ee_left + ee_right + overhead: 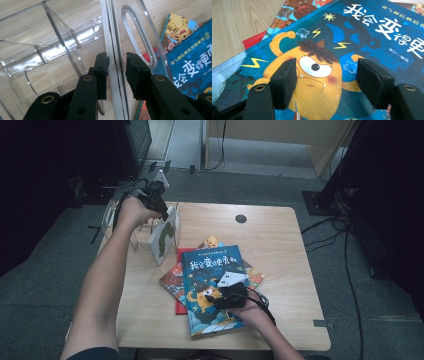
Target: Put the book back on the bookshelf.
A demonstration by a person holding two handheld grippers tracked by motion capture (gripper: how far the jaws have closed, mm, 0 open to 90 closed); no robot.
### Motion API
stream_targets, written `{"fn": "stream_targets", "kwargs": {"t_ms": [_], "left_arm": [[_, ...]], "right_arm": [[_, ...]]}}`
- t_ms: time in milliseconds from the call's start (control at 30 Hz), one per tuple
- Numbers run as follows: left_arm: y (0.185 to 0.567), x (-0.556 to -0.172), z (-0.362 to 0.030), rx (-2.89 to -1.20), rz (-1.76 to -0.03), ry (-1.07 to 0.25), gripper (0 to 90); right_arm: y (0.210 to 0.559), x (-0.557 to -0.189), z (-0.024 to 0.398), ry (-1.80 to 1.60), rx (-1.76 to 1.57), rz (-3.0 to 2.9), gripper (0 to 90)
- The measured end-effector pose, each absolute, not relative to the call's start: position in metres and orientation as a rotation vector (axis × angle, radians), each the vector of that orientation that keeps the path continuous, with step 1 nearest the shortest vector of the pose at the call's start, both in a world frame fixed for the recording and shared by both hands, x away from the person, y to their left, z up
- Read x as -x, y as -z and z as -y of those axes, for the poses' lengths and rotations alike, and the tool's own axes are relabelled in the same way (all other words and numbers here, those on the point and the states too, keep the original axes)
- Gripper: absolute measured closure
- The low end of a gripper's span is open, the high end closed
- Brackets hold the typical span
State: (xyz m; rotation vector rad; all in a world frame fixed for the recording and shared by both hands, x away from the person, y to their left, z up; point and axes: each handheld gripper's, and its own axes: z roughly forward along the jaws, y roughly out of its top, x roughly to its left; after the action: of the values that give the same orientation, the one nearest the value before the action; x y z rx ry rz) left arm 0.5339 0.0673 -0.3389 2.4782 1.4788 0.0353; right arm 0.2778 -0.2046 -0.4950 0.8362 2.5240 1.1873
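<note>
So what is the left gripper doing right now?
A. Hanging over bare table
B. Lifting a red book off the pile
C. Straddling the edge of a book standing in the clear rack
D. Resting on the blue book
C: in the left gripper view, the left gripper has a jaw on each side of the upright book standing in the clear rack.

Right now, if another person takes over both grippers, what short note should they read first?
Left gripper: its jaws sit on either side of the thin white-edged book standing upright in the clear acrylic book stand, a small gap showing on each side.
Right gripper: open, over the dark blue picture book with the yellow monster, not gripping it.
Done: one book stands in the rack.
Left: the blue book lies on top of a loose pile on the wooden table, over an orange-edged book and a red one; these probably go in the rack too.
</note>
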Motion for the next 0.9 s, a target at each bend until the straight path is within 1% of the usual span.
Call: {"fn": "stream_targets", "kwargs": {"t_ms": [267, 433, 567, 667, 733, 900], "left_arm": [[0.32, -0.525, -0.077, -2.454, -1.455, -0.051, 65.0], [0.308, -0.513, -0.08, -2.43, -1.4, -0.065, 59.8], [0.3, -0.501, -0.084, -2.409, -1.372, -0.086, 58.6], [0.299, -0.488, -0.085, -2.391, -1.332, -0.087, 58.9], [0.302, -0.479, -0.085, -2.382, -1.31, -0.077, 56.7], [0.313, -0.457, -0.083, -2.376, -1.252, -0.07, 54.6]], "right_arm": [[0.495, -0.278, 0.205, -1.187, -0.834, -2.523, 33.3], [0.495, -0.278, 0.205, -1.186, -0.835, -2.524, 33.3], [0.495, -0.278, 0.205, -1.186, -0.836, -2.526, 33.3], [0.495, -0.278, 0.205, -1.189, -0.839, -2.525, 33.2], [0.495, -0.278, 0.205, -1.188, -0.836, -2.525, 33.2], [0.495, -0.278, 0.205, -1.186, -0.834, -2.526, 33.0]]}}
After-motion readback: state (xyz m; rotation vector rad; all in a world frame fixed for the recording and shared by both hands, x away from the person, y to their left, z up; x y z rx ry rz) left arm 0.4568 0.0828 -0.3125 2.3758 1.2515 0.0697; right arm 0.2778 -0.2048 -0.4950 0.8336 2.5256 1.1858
